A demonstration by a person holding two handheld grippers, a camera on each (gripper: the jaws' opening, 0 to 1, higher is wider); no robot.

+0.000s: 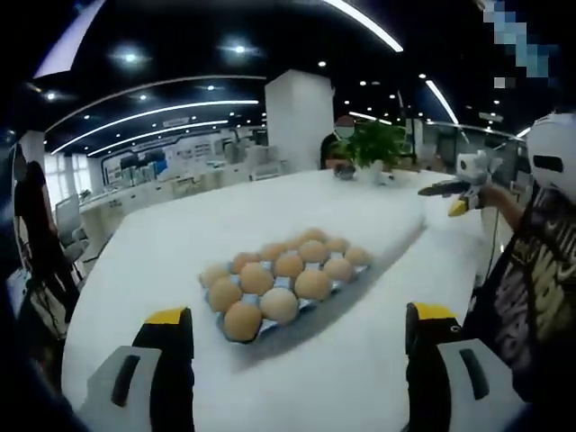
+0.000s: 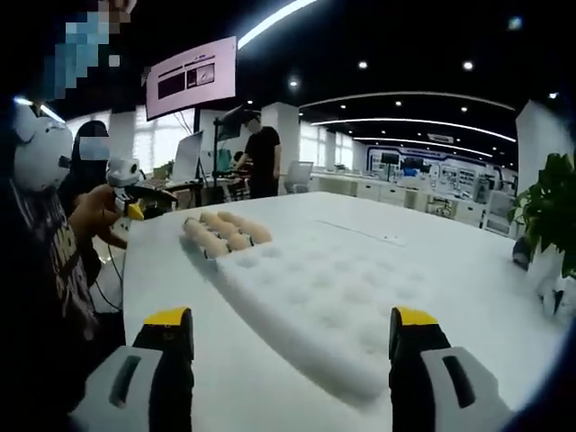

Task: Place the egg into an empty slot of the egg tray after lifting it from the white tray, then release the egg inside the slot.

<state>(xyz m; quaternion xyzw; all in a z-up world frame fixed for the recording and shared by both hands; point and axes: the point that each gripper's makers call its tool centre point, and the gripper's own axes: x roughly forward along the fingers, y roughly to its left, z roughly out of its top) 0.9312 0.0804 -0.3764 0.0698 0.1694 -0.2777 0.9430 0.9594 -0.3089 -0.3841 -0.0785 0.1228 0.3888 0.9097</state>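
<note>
1. Since neither gripper holds an egg yet, treat the pickup as the step in hand: your right gripper (image 2: 292, 360) has its jaws spread wide with nothing between them, and your left gripper (image 1: 301, 360) is spread and empty as well.
2. In the right gripper view, the eggs to lift (image 2: 225, 232) sit at the far end of the white tray (image 2: 324, 297), ahead and to the left of your right jaws, well apart from them.
3. The white tray's long axis runs away from you toward the upper left, so reach along it over the bare dimples.
4. In the left gripper view, the egg tray (image 1: 346, 281) lies straight ahead between the lines of your left jaws, near them. Its long axis runs up and to the right.
5. Judgement: the right gripper faces the pickup, while the left is the nearer one to the egg tray.
6. Hard to make out: any empty slot, because the eggs in the egg tray (image 1: 279, 274) look tightly packed. Check the near right corner.
7. A person (image 2: 45, 234) at the table edge holds another gripper (image 2: 130, 193), cut off by the rim. I cannot tell whether its jaws are spread.
</note>
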